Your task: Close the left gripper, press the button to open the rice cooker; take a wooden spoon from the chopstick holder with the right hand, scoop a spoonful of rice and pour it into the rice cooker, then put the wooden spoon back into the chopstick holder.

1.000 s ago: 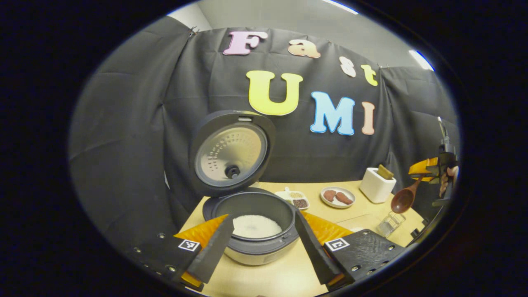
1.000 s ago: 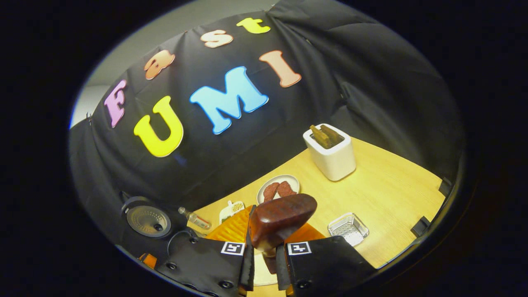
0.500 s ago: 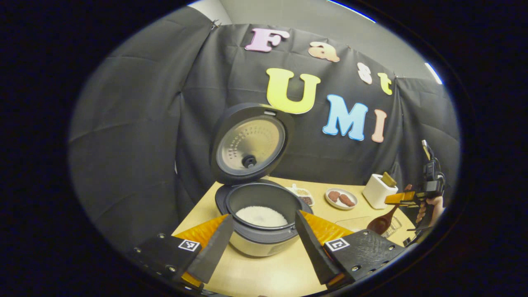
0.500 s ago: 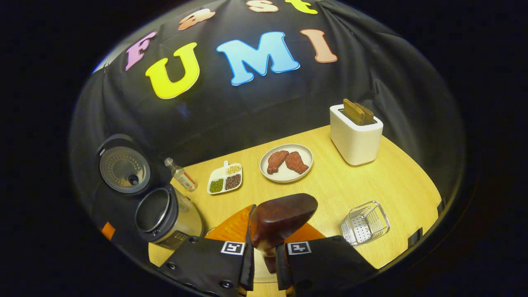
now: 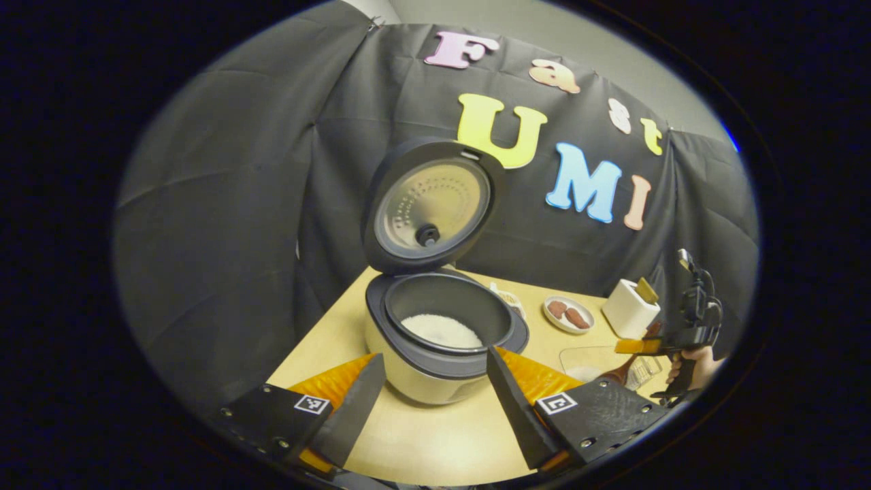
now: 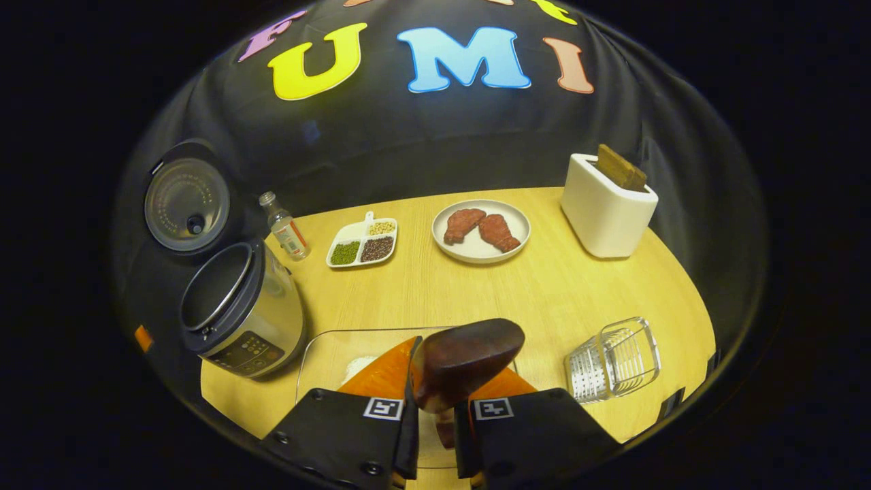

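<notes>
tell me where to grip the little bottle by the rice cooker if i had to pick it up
Grip the small bottle around its labelled body, below the narrow neck. It stands upright, so come in level with the fingers either side. Approach from the side facing the divided dish, where the table is bare; the rice cooker crowds the other side.

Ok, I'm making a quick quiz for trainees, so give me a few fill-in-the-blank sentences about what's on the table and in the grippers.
1. The rice cooker has its lid ____.
2. The right gripper is shut on a wooden ____.
3. The white plate holds two pieces of ____.
4. The left gripper has its fingers ____ and holds nothing.

Missing words: open; spoon; meat; apart
</notes>
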The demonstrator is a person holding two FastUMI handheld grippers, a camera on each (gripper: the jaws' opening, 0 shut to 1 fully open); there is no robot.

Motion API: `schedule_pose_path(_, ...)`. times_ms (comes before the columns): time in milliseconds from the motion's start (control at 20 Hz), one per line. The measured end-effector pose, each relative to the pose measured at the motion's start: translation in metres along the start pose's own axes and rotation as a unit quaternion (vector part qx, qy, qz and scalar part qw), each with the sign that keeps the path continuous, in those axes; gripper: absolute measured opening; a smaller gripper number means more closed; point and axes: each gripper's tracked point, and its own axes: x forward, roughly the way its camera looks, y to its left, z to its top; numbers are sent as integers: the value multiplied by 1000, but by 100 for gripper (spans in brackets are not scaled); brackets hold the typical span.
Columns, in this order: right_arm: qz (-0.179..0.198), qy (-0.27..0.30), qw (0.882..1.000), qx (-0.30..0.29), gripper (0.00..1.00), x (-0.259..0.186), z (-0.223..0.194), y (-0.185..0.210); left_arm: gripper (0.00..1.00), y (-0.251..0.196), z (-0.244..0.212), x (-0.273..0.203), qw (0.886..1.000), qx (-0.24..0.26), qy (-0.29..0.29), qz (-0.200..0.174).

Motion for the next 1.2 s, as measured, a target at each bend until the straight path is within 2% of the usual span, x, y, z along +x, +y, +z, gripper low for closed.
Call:
schedule_pose_path(100,4,6,1000,12,23,4,-3,7,92,1,6,-3,1000,20,-10,9)
schedule_pose_path(200,19,19,999,34,24,9,-10,19,94,-1,2,-7,999,47,-9,19)
schedule_pose_path(250,28,25,998,43,20,11,-14,26,94,-2,2,-8,998,64,-11,26)
schedule_pose_path(350,41,35,997,58,24,12,-19,37,94,-5,4,-11,996,87,-15,32)
schedule_pose_path(500,65,58,992,92,21,14,-25,56,92,-14,-1,-17,997,75,-13,27)
schedule_pose_path(550,74,64,989,111,24,15,-26,62,92,-14,-4,-17,997,68,-11,27)
schedule_pose_path(700,83,80,982,151,23,15,-28,70,94,-10,-12,-17,998,60,-3,33)
schedule_pose_path(850,92,88,979,162,24,11,-29,69,92,-1,-6,-17,996,78,-8,44)
schedule_pose_path(900,92,88,978,167,20,11,-30,67,92,0,-6,-18,996,76,-9,46)
schedule_pose_path(950,92,89,976,176,24,10,-31,65,93,1,-3,-18,996,72,-10,46)
schedule_pose_path(1000,90,91,974,188,20,7,-33,61,94,2,-1,-19,996,70,-12,46)
schedule_pose_path(1100,84,88,969,214,24,4,-33,50,96,0,6,-22,995,81,-24,43)
schedule_pose_path(1200,80,82,965,236,23,0,-29,40,92,1,13,-24,993,101,-32,49)
